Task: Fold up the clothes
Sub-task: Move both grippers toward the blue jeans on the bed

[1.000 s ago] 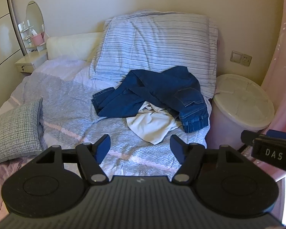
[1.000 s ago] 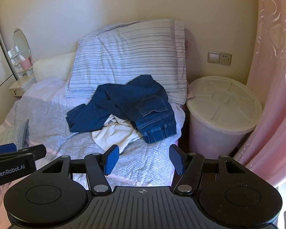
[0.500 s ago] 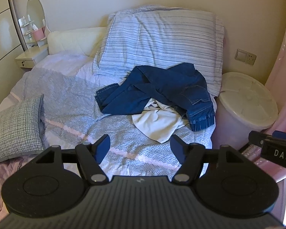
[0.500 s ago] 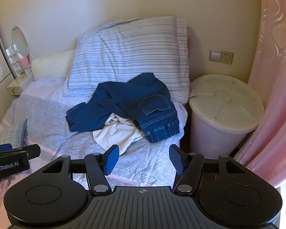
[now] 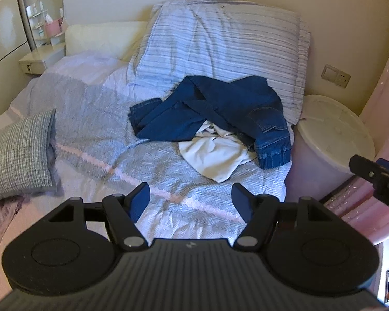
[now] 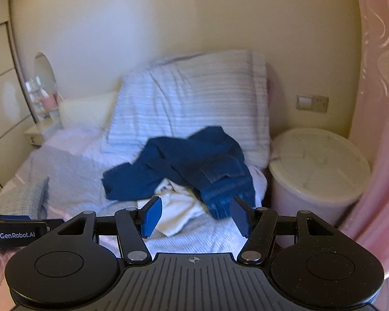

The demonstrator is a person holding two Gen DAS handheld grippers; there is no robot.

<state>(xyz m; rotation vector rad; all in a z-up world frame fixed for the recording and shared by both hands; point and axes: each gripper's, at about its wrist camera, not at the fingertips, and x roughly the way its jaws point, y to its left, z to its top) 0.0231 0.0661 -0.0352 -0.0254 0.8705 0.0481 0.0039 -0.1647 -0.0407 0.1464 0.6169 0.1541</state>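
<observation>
Both claws stand wide and hold nothing: the left claw [image 5: 190, 198] and right claw [image 6: 193, 213] are short of the heap. Ahead of them, the jeans [image 5: 215, 106] lie tangled over a white garment [image 5: 215, 159] on the bed [image 5: 96, 119]. I fear one pinch may catch both fabrics together, because they overlap.

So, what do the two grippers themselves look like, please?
Both are black plastic. The left gripper has a ribbed body, two round discs, silver pivot screws and dark blue fingers. The right gripper is built the same, with brighter blue fingers. White lettering "GenRobot.AI" marks the left gripper's side in the right wrist view.
</observation>
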